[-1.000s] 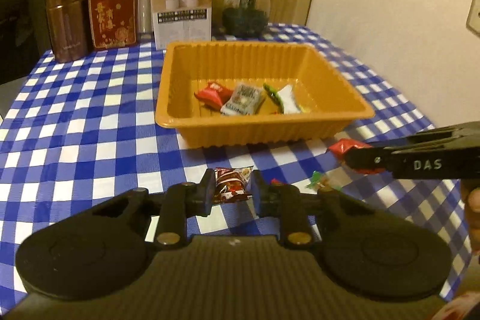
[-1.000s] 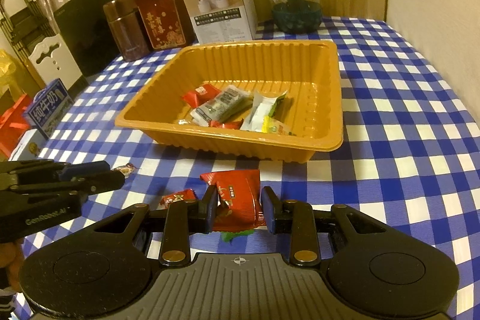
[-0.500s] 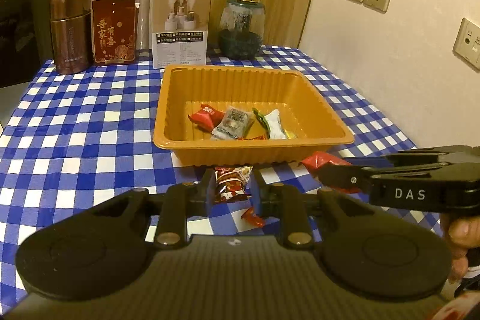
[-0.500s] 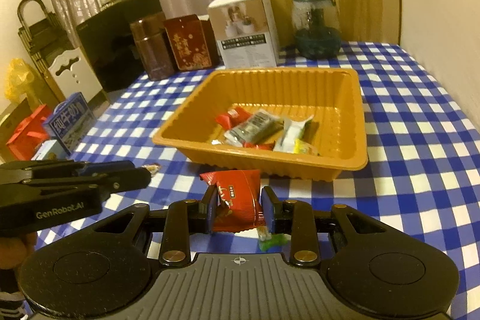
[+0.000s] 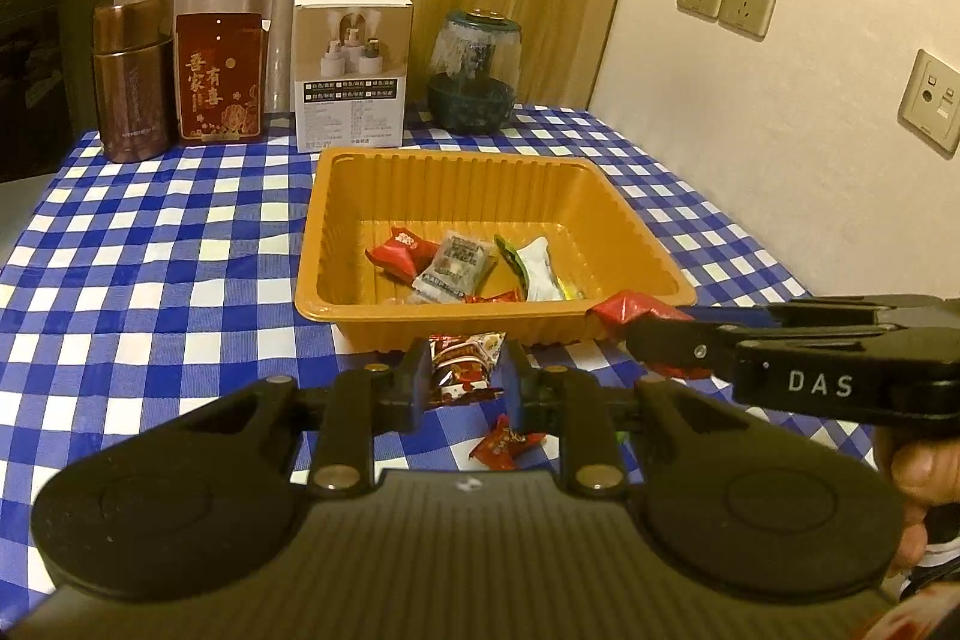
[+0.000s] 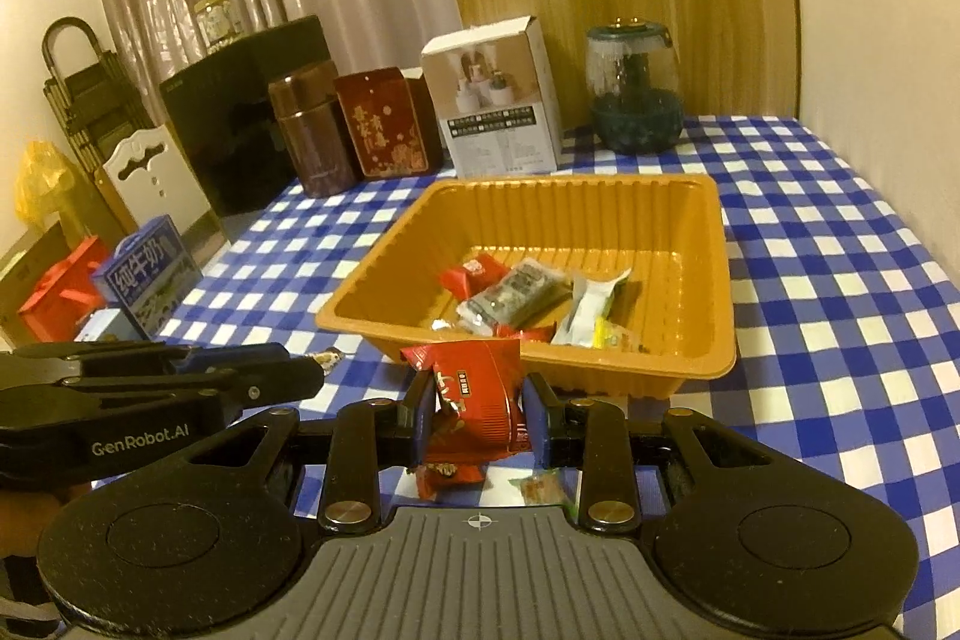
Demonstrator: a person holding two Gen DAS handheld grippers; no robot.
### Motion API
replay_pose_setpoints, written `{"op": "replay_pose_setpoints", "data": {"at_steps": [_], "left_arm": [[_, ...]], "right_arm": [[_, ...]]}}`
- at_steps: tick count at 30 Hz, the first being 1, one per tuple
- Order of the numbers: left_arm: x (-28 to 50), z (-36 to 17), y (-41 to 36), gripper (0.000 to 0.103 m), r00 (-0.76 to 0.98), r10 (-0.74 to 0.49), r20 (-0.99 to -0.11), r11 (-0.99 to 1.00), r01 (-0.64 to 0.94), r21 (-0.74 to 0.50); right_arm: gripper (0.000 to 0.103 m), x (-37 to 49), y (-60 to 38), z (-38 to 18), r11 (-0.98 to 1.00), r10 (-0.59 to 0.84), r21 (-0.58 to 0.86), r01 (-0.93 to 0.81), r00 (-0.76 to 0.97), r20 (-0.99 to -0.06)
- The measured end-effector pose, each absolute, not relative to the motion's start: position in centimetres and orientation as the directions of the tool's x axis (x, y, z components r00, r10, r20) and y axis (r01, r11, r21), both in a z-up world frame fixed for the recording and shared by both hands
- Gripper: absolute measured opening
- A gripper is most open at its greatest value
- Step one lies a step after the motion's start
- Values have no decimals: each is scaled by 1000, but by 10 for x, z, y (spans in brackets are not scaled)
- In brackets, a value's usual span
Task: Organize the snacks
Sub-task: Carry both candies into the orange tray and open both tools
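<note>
Two snacks are held up in front of the tray, one per gripper

The left gripper (image 5: 467,381) is clamped on a small brown-and-red snack packet (image 5: 465,357), just short of the near wall of the orange tray (image 5: 480,196); the right gripper (image 6: 477,421) is pinched shut on a bigger red snack packet (image 6: 474,400), also held just before the tray's near rim; inside the tray a red packet (image 5: 401,247), a clear one (image 5: 451,268) and a white-and-green one (image 5: 534,268) are piled near the front; a red candy (image 5: 507,443) is left on the blue checked tablecloth (image 5: 150,250) below the left jaws; boxes and a glass jar (image 5: 474,79) are lined up behind the tray.
</note>
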State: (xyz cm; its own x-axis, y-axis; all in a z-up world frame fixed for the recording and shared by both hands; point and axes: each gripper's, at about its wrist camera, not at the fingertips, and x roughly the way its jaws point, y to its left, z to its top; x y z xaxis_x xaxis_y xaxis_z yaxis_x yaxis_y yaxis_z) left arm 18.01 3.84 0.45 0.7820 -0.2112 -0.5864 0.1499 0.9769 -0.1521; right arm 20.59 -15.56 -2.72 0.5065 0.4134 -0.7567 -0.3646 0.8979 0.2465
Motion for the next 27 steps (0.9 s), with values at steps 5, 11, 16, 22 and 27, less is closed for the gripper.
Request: {"op": "replay_pose_setpoints", "data": {"at_steps": [5,11,16,22,27], "left_arm": [[184,9,38,22,789,-219,-574,975,158,-156],[199,17,37,22,800,-227,-556,973,166,-159],[214,21,38,22,807,-232,-543,971,163,-172],[238,24,41,22,814,-220,-538,974,157,-161],[259,23,47,22,817,-215,-535,974,141,-177]], "right_arm": [[32,211,-163,-20,908,397,229,-352,542,-741],[32,227,-178,-18,929,358,220,-296,578,-733],[32,242,-185,-21,938,342,223,-267,595,-727],[32,257,-185,-27,942,333,230,-243,605,-724],[32,272,-186,-30,949,315,223,-225,620,-718]]}}
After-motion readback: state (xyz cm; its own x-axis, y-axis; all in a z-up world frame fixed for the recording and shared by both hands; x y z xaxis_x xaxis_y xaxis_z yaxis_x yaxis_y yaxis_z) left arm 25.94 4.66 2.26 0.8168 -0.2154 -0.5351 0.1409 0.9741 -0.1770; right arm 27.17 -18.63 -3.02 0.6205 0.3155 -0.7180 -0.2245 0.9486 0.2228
